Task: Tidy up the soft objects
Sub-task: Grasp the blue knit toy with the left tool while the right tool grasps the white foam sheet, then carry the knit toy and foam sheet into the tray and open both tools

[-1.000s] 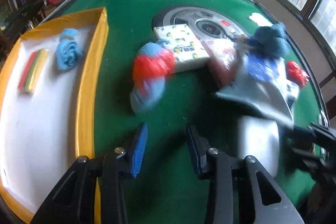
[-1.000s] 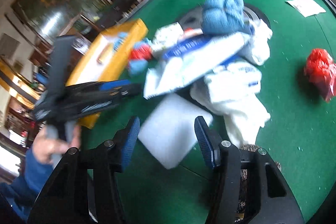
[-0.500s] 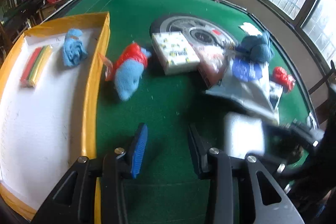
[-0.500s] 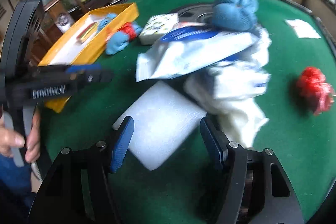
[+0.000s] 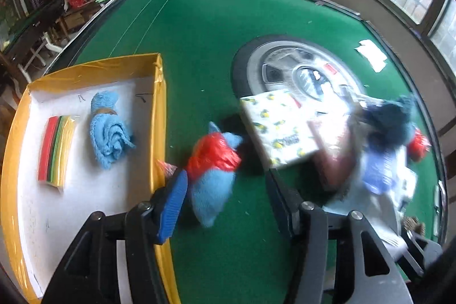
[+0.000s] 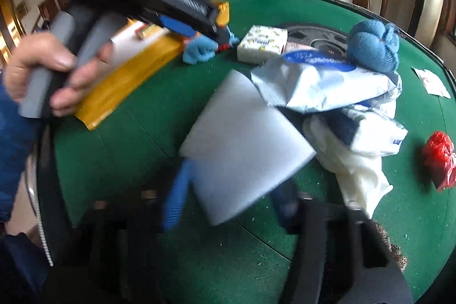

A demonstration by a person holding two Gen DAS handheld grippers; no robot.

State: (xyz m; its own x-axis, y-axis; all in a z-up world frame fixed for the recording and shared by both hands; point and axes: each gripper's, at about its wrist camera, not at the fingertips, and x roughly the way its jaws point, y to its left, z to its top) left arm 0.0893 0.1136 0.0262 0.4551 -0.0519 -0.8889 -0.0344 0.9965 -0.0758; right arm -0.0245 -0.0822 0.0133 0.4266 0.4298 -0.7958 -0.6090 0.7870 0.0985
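1. Left gripper [image 5: 225,190]: jaws opening around the blue-and-red cloth bundle [image 5: 212,170], just outside the yellow tray [image 5: 161,116]; no grip.
2. Right gripper [image 6: 228,198]: jaws closing on the white foam pad [image 6: 242,138]; contact blurred.
3. Advice: seat each pad squarely before lifting.

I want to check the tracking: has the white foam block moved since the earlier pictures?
Yes. In the right wrist view the white foam block now sits tilted between the closing fingers of the right gripper, its far corner nearer the white wipes pack than before.
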